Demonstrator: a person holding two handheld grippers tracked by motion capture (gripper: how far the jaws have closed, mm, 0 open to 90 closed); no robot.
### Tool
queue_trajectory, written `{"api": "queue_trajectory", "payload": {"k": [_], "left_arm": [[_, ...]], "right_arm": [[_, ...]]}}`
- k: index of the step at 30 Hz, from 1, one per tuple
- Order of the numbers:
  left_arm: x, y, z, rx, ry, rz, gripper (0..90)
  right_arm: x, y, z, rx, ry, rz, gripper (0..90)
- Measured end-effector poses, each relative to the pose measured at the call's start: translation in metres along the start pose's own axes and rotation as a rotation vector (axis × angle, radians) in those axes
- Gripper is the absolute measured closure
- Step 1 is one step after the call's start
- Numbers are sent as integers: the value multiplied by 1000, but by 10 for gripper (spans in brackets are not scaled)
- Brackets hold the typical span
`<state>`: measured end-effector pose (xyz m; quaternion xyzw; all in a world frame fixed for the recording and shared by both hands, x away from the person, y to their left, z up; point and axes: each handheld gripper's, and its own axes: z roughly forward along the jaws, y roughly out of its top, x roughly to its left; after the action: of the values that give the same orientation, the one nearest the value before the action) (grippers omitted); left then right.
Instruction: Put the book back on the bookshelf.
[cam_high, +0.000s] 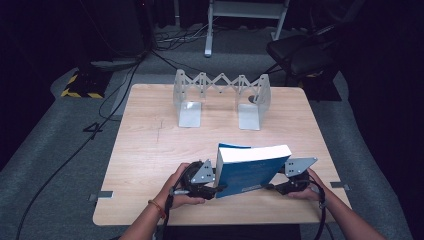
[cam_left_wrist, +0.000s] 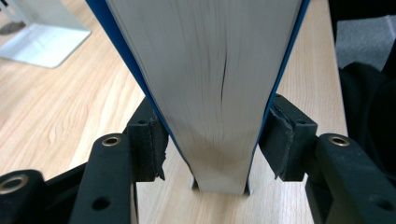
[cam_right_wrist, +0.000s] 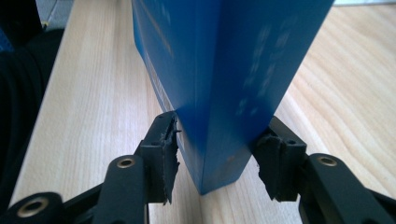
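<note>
Blue book (cam_high: 248, 170) stands (tilted) between left gripper (cam_high: 216, 186) and right gripper (cam_high: 272, 186).

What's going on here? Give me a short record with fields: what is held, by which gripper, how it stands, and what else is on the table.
held thing: blue book
left gripper: jaws clamp the page edge
right gripper: jaws close on the spine end
book's pose: upright on its lower edge, tilted
surface: wooden table
also there: metal folding book rack, standing apart at the far side
</note>
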<state>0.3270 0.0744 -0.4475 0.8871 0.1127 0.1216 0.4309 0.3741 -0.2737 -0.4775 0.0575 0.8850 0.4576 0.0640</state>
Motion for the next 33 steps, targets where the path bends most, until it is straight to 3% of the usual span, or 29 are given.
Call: {"api": "queue_trajectory", "payload": {"k": [5,11,13,16,17,19,25,31,33], "left_arm": [[-5,-9,14,61,10,-8,450],[-9,-13,22,78,40,-27,458],[-9,-14,20,77,76,-35,463],[-3,-20,19,55,121,-77,463],[-3,-21,21,50,122,-87,462],[-3,-19,25,62,145,-66,444],[-1,-17,32,57,173,-79,414],[1,-14,39,49,255,-88,398],[3,-14,42,40,253,-99,408]], "right_arm": [[2,7,-4,-24,-1,-16,511],[3,15,-7,-61,18,-26,511],[4,18,-9,-90,40,-21,542],[12,23,-12,-104,54,-61,595],[18,27,-12,-92,38,-91,599],[23,30,-12,-82,11,-110,600],[27,32,-12,-78,-29,-102,596],[29,36,-15,-91,-75,-94,576],[30,36,-15,-91,-87,-93,573]]}}
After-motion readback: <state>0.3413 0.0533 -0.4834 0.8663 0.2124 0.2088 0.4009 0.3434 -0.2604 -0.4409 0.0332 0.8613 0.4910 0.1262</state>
